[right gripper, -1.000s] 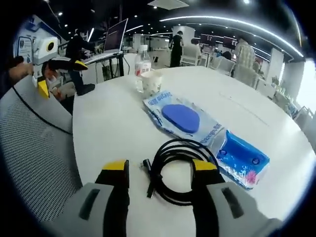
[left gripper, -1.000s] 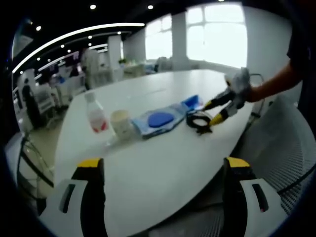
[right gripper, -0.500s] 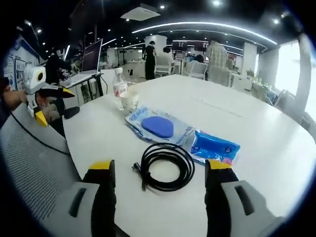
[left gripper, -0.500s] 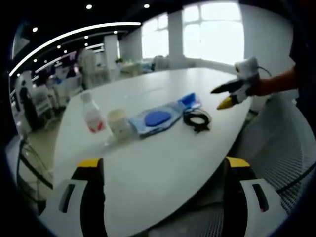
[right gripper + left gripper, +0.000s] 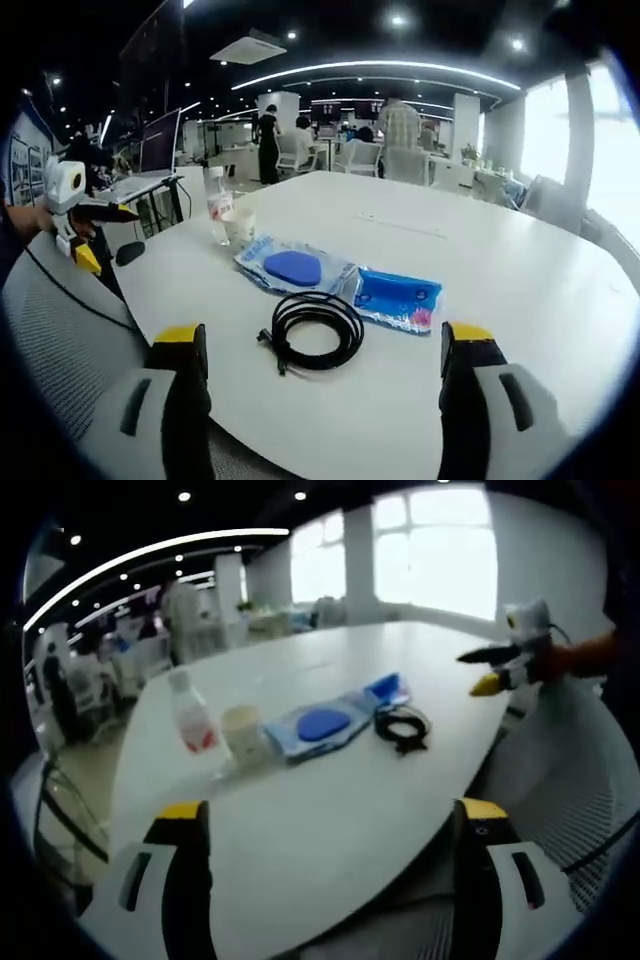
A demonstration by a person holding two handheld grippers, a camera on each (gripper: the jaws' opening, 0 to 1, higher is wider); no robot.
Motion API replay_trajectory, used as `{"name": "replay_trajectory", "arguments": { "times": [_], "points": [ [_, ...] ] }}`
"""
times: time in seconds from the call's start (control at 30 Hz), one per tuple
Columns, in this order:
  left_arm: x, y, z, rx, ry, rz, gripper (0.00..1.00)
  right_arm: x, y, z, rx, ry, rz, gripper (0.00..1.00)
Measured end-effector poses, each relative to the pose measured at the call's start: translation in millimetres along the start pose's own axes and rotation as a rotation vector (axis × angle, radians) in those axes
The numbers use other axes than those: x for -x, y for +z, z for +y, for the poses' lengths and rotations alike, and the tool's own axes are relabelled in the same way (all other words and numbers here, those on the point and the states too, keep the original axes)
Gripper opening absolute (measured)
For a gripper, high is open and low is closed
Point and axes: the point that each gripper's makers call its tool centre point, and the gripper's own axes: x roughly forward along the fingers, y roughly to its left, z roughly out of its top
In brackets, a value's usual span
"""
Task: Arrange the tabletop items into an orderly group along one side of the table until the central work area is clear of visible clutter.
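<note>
Both tongs, left [image 5: 325,825] and right [image 5: 325,350], are being held wide open, with nothing in them, off the tabletop [image 5: 520,300] edge. The cable [image 5: 310,331], packs, cup and bottle are being lined up near that edge; gaps should be closed gently.

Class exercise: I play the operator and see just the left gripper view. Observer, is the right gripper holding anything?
Observer: No. The right gripper is empty, its jaws wide apart, short of the black cable coil.
Operator: What marks the blue packet past the coil?
Observer: The blue packet has a pink patch at one corner.
Operator: Where does my left gripper sit?
Observer: The left gripper is held off the table's edge, at the bottle end.
</note>
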Motion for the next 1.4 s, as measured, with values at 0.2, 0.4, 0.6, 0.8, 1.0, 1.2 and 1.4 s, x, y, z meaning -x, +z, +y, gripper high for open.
{"name": "replay_trajectory", "arguments": {
  "times": [0.2, 0.4, 0.6, 0.8, 1.0, 1.2, 1.4],
  "points": [
    [1.4, 3.0, 4.0, 0.015, 0.016, -0.026, 1.00, 8.7, -6.4, 2.2, 0.009, -0.012, 0.009, 1.00],
    [3.5, 3.5, 9.5, 0.034, 0.035, -0.042, 1.00, 11.2, -11.9, 2.0, -0.013, -0.021, 0.019, 1.00],
    [3.4, 5.3, 9.4, 0.033, 0.031, -0.054, 1.00, 10.7, -13.2, -0.4, -0.033, -0.038, 0.019, 1.00],
    [3.9, 5.7, 10.0, 0.031, 0.034, -0.058, 1.00, 9.8, -15.5, 0.3, -0.059, -0.039, 0.026, 1.00],
    [3.8, 5.1, 10.7, 0.032, 0.039, -0.054, 1.00, 10.3, -18.7, 0.9, -0.060, -0.041, 0.045, 0.98],
    [3.9, 5.4, 10.5, 0.032, 0.044, -0.052, 1.00, 10.1, -19.8, 0.7, -0.055, -0.044, 0.054, 0.98],
    [4.6, 5.8, 11.8, 0.034, 0.053, -0.053, 1.00, 8.5, -19.8, 5.7, -0.039, -0.024, 0.062, 0.98]
  ]
}}
